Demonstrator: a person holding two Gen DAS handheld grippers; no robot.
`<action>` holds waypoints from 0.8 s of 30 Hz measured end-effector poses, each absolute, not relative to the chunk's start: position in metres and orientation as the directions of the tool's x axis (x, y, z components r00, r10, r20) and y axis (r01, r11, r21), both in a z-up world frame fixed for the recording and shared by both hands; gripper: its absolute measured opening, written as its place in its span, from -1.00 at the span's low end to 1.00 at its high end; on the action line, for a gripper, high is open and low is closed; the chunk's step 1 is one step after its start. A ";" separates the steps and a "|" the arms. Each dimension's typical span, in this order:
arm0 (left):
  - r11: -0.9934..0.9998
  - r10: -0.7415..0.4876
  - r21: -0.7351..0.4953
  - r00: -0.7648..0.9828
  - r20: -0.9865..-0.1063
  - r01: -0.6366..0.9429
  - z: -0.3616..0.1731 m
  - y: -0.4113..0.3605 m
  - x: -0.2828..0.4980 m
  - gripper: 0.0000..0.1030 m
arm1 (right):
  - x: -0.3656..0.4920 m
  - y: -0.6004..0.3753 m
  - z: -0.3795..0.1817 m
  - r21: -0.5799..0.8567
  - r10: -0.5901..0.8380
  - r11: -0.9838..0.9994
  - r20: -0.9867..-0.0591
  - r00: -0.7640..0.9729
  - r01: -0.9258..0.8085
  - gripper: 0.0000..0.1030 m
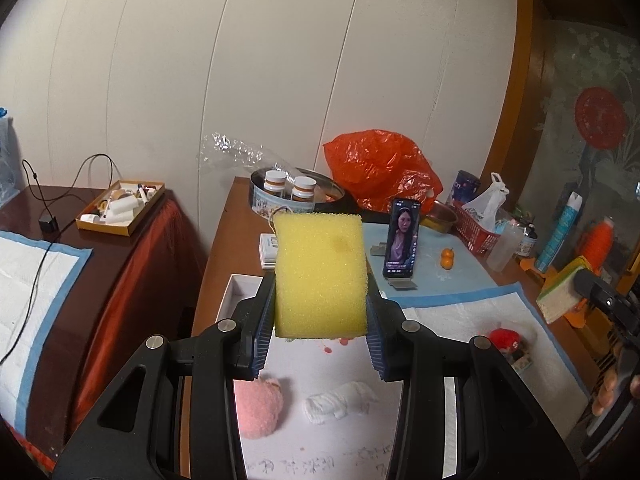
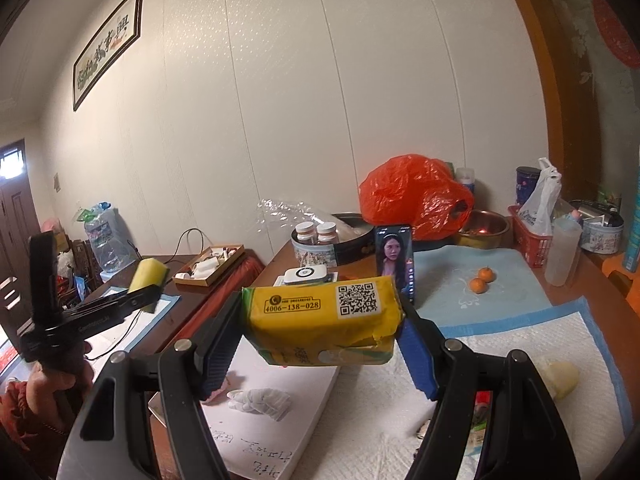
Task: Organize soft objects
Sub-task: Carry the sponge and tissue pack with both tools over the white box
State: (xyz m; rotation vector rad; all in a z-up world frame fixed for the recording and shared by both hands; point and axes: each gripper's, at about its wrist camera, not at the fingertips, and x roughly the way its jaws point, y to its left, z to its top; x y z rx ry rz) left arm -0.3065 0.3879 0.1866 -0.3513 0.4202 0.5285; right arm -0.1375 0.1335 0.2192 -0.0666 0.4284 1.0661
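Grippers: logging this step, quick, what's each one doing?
Left gripper: shut on the yellow sponge.
Right gripper: shut on the yellow tissue pack.

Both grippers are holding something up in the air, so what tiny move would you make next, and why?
Probably lower the left gripper, shut on the yellow foam sponge, toward the white box lid, where a pink plush ball and rolled white cloth already lie.

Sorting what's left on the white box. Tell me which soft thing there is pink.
The pink plush at the box's near left, fuzzy and rounded; the white rolled cloth beside it is pale and crumpled.
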 end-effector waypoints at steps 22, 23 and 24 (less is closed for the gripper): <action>0.766 0.410 -0.081 0.582 -0.703 -0.638 0.092 0.430 -0.225 -0.21 | -0.163 0.255 0.095 0.139 0.693 0.386 -0.696 0.187 -0.912 0.43; 0.762 0.414 -0.079 0.577 -0.704 -0.643 0.092 0.431 -0.225 -0.21 | -0.164 0.256 0.090 0.134 0.684 0.390 -0.704 0.190 -0.911 0.43; 0.756 0.421 -0.075 0.571 -0.705 -0.651 0.091 0.432 -0.226 -0.14 | -0.163 0.259 0.087 0.137 0.681 0.391 -0.708 0.186 -0.910 0.43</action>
